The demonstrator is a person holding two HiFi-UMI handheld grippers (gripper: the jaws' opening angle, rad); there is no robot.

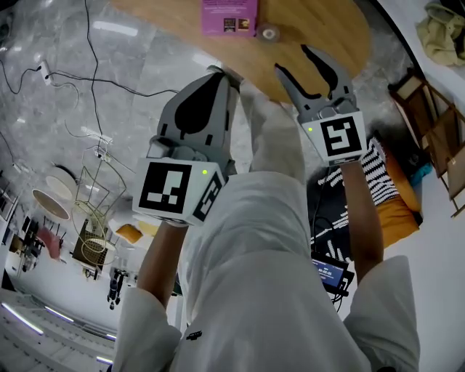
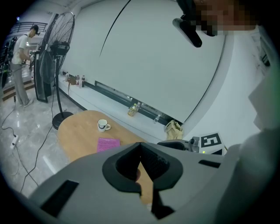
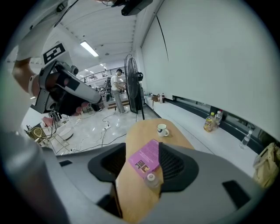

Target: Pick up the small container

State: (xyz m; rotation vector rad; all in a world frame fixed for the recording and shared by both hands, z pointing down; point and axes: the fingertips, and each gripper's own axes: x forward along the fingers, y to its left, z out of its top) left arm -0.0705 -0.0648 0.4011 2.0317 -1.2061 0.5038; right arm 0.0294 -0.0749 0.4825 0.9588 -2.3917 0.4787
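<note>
The small container [image 1: 269, 32], a low round clear pot, stands on the oval wooden table [image 1: 320, 22] beside a corner of a purple book [image 1: 229, 16]. My right gripper [image 1: 290, 57] hangs over the table's near edge, short of the container, open and empty. In the right gripper view the container [image 3: 151, 178] shows well ahead between the spread jaws, next to the book [image 3: 146, 159]. My left gripper [image 1: 218, 73] is held further left above the table edge, its tips together with nothing in them. The left gripper view shows its tips [image 2: 140, 146] meeting.
A white cup [image 3: 162, 129] stands at the table's far end. A standing fan [image 3: 131, 78] and a person [image 3: 117, 87] are beyond it. Cables and wire baskets [image 1: 94, 196] lie on the floor at left. A wooden chair [image 1: 436, 123] stands at right.
</note>
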